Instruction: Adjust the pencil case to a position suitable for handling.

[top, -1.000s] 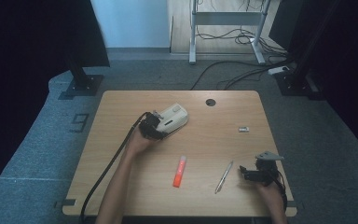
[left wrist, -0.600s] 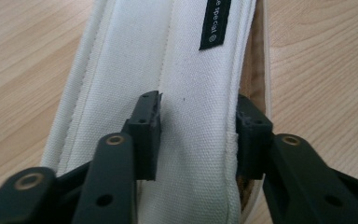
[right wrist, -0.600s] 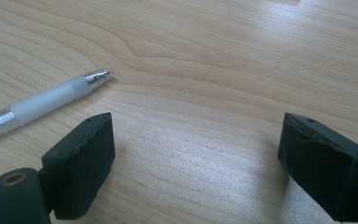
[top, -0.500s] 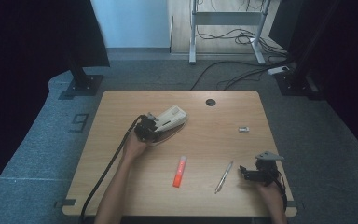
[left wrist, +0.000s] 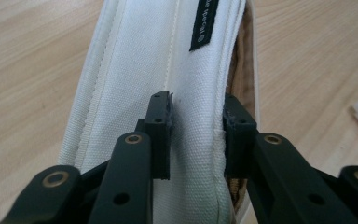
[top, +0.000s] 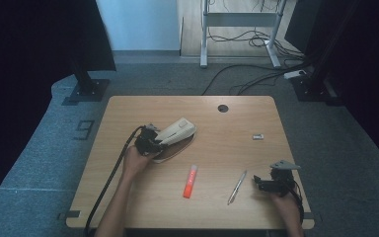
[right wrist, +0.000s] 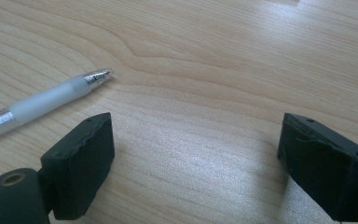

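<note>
White pouch (top: 177,132) now tilted, nearer the table (top: 237,126) centre, clamped in left tongs (left wrist: 196,122); right tongs (right wrist: 193,168) apart.

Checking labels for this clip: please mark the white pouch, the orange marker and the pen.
white pouch (top: 178,131), high view, on its canvas top.
orange marker (top: 190,181), high view, mid-barrel.
pen (top: 237,187), high view, middle of its shaft.

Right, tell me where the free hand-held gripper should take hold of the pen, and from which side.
Grip the pen at mid-barrel, coming straight down with the jaws across it. It lies flat on the table, so only its sides offer grip. The right hand-held gripper is open beside it.
</note>
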